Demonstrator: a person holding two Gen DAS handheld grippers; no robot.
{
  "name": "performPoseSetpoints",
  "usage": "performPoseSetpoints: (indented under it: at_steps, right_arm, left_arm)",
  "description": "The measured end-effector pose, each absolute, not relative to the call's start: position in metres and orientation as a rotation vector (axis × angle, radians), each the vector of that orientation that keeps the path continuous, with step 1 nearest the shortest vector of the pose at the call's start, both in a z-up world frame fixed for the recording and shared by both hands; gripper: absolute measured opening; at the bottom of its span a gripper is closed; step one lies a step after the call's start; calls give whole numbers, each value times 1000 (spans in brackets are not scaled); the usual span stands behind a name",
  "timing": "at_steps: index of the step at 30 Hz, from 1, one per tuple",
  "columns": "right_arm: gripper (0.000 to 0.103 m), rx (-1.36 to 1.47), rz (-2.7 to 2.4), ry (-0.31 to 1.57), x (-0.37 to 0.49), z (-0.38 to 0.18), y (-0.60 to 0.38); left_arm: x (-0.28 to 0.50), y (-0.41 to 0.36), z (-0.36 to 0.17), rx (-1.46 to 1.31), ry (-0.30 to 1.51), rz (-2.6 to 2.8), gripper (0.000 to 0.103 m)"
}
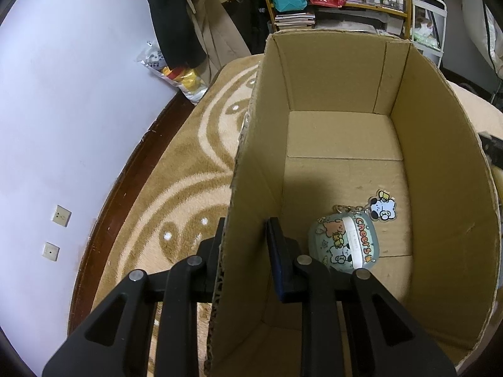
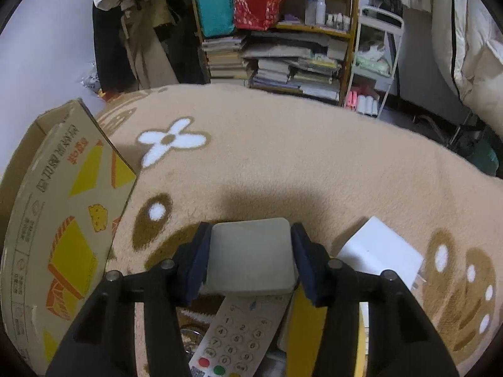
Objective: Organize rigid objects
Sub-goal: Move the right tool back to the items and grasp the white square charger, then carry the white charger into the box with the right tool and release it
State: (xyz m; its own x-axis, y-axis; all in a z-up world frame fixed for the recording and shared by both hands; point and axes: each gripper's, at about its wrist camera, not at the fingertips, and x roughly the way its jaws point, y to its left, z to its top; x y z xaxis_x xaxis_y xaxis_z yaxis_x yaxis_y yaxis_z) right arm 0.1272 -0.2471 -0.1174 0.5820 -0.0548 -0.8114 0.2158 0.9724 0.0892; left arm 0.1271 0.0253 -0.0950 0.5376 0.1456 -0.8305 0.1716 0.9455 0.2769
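My left claw (image 1: 245,245) straddles the near left wall of the cardboard box (image 1: 440,157): one finger sits outside against the wall, the other inside, so it is clamped on that wall's edge. The corrugated rim runs up and away from the claw, and beyond it the box interior is mostly bare floor. Just to the right of my inner finger lies the earbud case (image 1: 342,242), pale green with cartoon animals and the word "cheers", resting on the box bottom; its dog charm (image 1: 382,209) lies just past it, toward the right wall. The far half of the box holds nothing I can see, so there is room ahead. Left of the claw, outside the box, the patterned rug (image 1: 176,169) runs to a dark curved edge against the pale wall.

My right claw (image 2: 250,257) is closed on a pale grey square pad (image 2: 251,257) with rounded corners, both dark pads pressing its left and right edges. Beneath the claw, toward me, a white remote (image 2: 239,333) with number keys and red and green buttons lies on the rug, with a yellow flat item (image 2: 306,330) touching its right side. To the right of the claw a white box (image 2: 380,251) lies near, not touching. Ahead is open rug (image 2: 298,144) up to the bookshelf (image 2: 283,59). The printed outer side of the cardboard box (image 2: 63,220) stands to the left, well clear of the claw's left finger.
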Motion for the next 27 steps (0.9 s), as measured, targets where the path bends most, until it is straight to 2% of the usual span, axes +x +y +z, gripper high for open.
performPoseSetpoints:
  at_steps: [17, 27]
  right_arm:
    - [54, 208, 78, 695, 108, -20, -171]
    - [54, 149, 234, 676, 97, -5, -112]
  left_arm:
    - [122, 25, -92, 335, 999, -14, 22]
    - [121, 28, -91, 326, 995, -10, 22]
